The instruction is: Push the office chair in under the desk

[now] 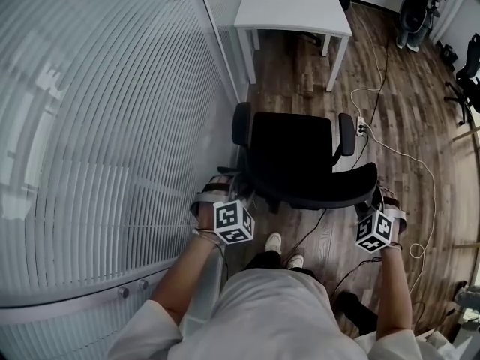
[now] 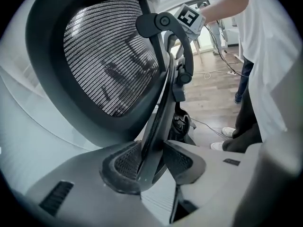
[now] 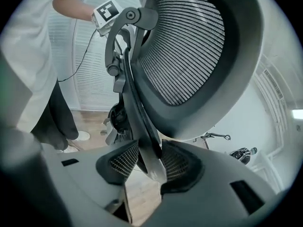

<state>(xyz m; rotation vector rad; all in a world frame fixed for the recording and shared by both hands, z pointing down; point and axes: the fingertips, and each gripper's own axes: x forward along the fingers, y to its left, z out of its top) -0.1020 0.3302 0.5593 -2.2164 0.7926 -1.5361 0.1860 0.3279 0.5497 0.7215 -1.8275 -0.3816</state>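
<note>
The black office chair (image 1: 292, 156) stands on the wood floor in the head view, its seat towards the white desk (image 1: 292, 10) further away. My left gripper (image 1: 219, 188) is shut on the left edge of the backrest, and my right gripper (image 1: 384, 199) is shut on the right edge. In the left gripper view the pads (image 2: 124, 163) press from both sides on the dark rim of the mesh backrest (image 2: 109, 56). The right gripper view shows the same hold: its pads (image 3: 177, 163) clamp the backrest frame (image 3: 142, 126) below the mesh (image 3: 184, 51).
A striped glass wall (image 1: 97, 126) runs close along the chair's left side. A power strip (image 1: 362, 126) and a white cable (image 1: 420, 163) lie on the floor to the right. Another black chair (image 1: 469, 73) stands at the far right. My shoes (image 1: 274, 242) are just behind the chair.
</note>
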